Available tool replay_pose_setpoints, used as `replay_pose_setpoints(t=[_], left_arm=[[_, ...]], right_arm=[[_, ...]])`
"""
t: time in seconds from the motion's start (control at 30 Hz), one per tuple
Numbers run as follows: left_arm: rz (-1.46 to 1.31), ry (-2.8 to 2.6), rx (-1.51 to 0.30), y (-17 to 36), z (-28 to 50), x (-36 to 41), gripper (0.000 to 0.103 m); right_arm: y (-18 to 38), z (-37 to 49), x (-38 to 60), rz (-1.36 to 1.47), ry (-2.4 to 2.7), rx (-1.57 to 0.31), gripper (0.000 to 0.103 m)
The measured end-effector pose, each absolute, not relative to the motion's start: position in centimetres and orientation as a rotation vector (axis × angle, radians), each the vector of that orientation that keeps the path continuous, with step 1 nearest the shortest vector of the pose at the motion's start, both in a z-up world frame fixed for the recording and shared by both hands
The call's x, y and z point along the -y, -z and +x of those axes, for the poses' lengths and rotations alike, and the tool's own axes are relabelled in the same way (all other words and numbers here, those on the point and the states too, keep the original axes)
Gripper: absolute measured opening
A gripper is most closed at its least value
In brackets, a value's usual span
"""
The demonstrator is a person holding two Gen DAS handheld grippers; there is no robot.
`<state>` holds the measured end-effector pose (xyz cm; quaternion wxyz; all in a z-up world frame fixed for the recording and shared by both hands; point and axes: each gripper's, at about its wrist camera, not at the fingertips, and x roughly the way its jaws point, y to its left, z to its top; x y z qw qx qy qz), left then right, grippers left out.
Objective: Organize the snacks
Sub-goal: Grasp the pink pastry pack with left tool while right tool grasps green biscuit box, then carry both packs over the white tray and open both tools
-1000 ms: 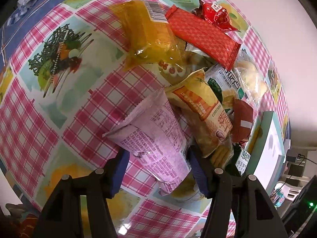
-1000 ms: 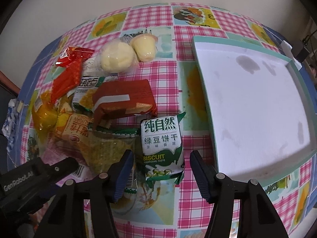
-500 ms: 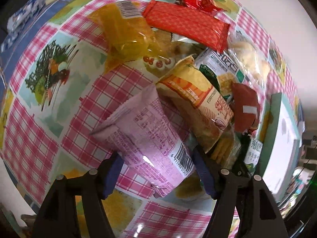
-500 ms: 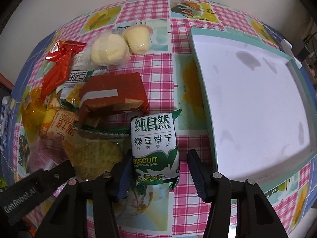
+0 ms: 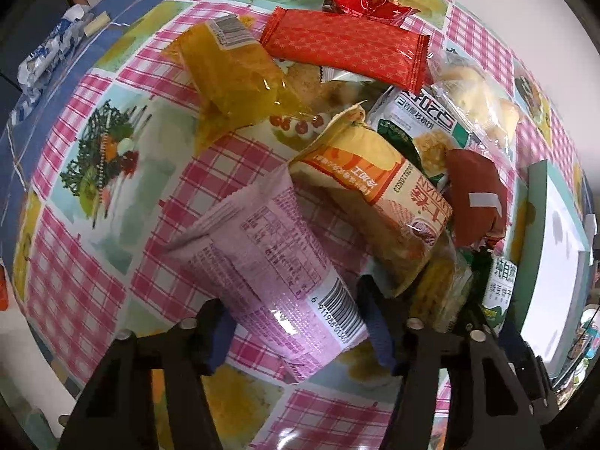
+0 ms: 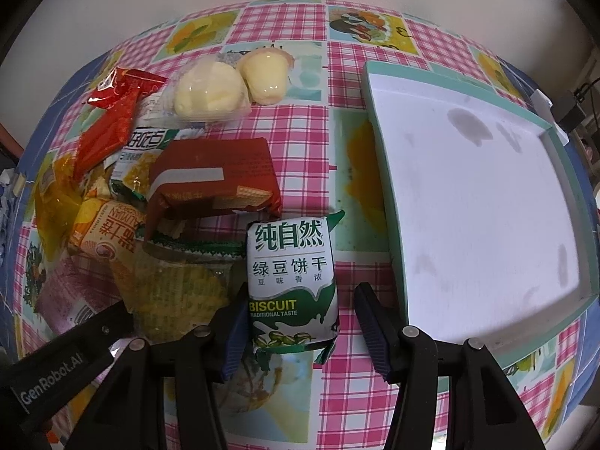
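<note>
My left gripper (image 5: 296, 332) points down over a pink snack packet (image 5: 270, 262) at the near edge of the snack pile. Its jaws are closing, and both pads touch the packet's barcode end. In the right wrist view a green and white biscuit pack (image 6: 290, 262) lies between the fingers of my right gripper (image 6: 300, 322). The left pad is against the pack and a gap remains at the right pad. A white tray with a teal rim (image 6: 378, 172) sits just right of that pack, with nothing in it.
The pile on the checked tablecloth holds an orange-yellow packet (image 5: 375, 180), a long red packet (image 5: 345, 52), a yellow clear bag (image 5: 228, 75), a brown wafer pack (image 6: 213, 183), a wrapped bun (image 6: 208, 93) and a pudding cup (image 6: 266, 75). A blue-white wrapper (image 5: 48, 56) lies at the table edge.
The left gripper slid along the pink packet to its barcode end, and its fingers now touch both sides. The right gripper's fingers drew in slightly around the biscuit pack.
</note>
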<state>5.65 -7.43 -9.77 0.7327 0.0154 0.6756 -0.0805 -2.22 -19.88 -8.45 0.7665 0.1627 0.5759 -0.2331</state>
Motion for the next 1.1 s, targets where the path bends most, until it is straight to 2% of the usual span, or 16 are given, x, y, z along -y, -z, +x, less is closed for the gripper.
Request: replay_pose_setpoints(t=[0.07,0.2,0.3,0.6,0.73,1.1], left_arm=[[0.026,0.172,-1.485,9.5,5.8,7.4,0.054],[0.004,0.168,-1.488,9.2,5.8,7.6,0.05],[-0.02,0.169,-1.492,9.0,6.1,7.2,0.047],[-0.094,0.179,-1.499,8.4,6.4,6.8,0.043],[-0.129,0.19,-1.482,7.5,7.2,3.6,0.043],[-0.198,0.228,-1.35,1.2,6.9,2.1,0.043]], right_arm=[[8.5,-2.3,20.0,0.351,0.506,-1.25,0.057],[8.4,-2.3,20.0,0.35,0.507,-1.249,0.056],[8.3,-2.4,19.8,0.35,0.505,-1.245,0.043],[7.8,-2.6,21.2,0.433,0.501,-1.24,0.042],[7.2,-2.7,21.9,0.469,0.503,-1.223,0.042],[4.5,-3.6,23.3,0.565,0.508,-1.125,0.042]])
